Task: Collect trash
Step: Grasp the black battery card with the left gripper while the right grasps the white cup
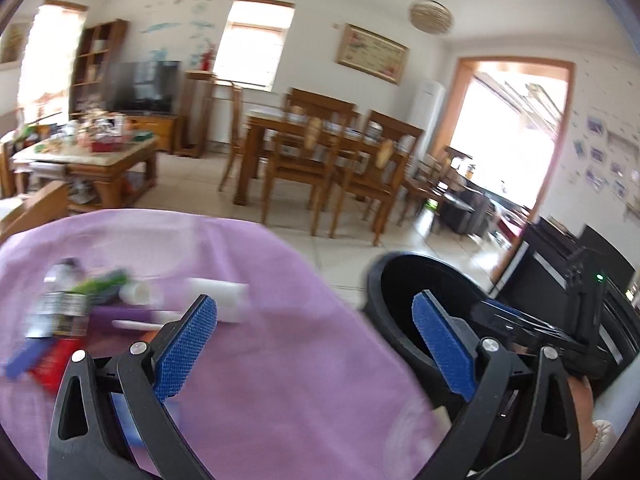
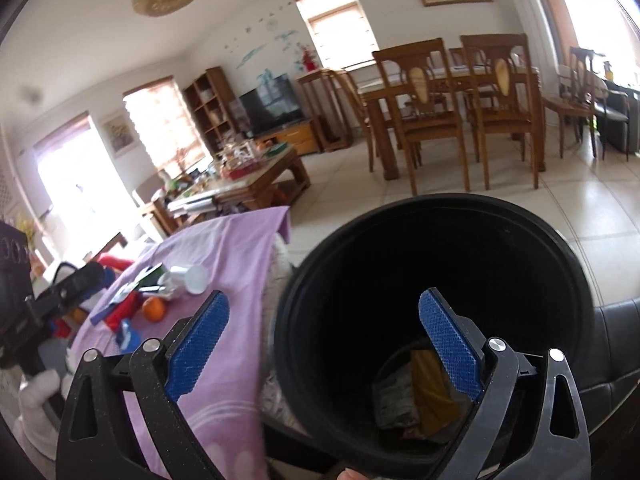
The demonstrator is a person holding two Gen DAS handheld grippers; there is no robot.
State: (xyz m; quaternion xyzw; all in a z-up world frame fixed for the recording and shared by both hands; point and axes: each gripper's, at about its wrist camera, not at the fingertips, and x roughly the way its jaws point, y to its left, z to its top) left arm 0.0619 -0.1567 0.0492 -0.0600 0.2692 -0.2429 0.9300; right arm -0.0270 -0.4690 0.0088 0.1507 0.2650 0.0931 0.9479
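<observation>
The right hand-held gripper [image 2: 324, 334] hangs over the mouth of a black bin [image 2: 400, 216], its blue pads spread wide with nothing between them. One pad [image 2: 450, 348] sits inside the rim line, the other [image 2: 198, 346] over the purple cloth [image 2: 224, 248]. Down in the bin lie crumpled wrappers [image 2: 416, 392], one yellow-brown, one grey; any print on them is too dim to read.

The left hand-held gripper [image 1: 314, 344] is likewise spread and empty, above the cloth-covered counter [image 1: 280, 360], with the bin [image 1: 396, 280] just beside the counter's right edge. The space between its pads is bare cloth. The remaining trash [image 1: 80, 312] is heaped toward the far left of the counter: a white cup [image 2: 194, 278] on its side, an orange [image 2: 154, 308], red and blue packets and a labelled can or bottle [image 1: 60, 308], its lettering blurred beyond reading.

The cloth's far corner [image 2: 284, 216] droops over the counter edge near the bin. Beyond it, tiled floor [image 2: 560, 208] runs open to a dining table with chairs [image 2: 452, 92] and a cluttered coffee table [image 2: 256, 176].
</observation>
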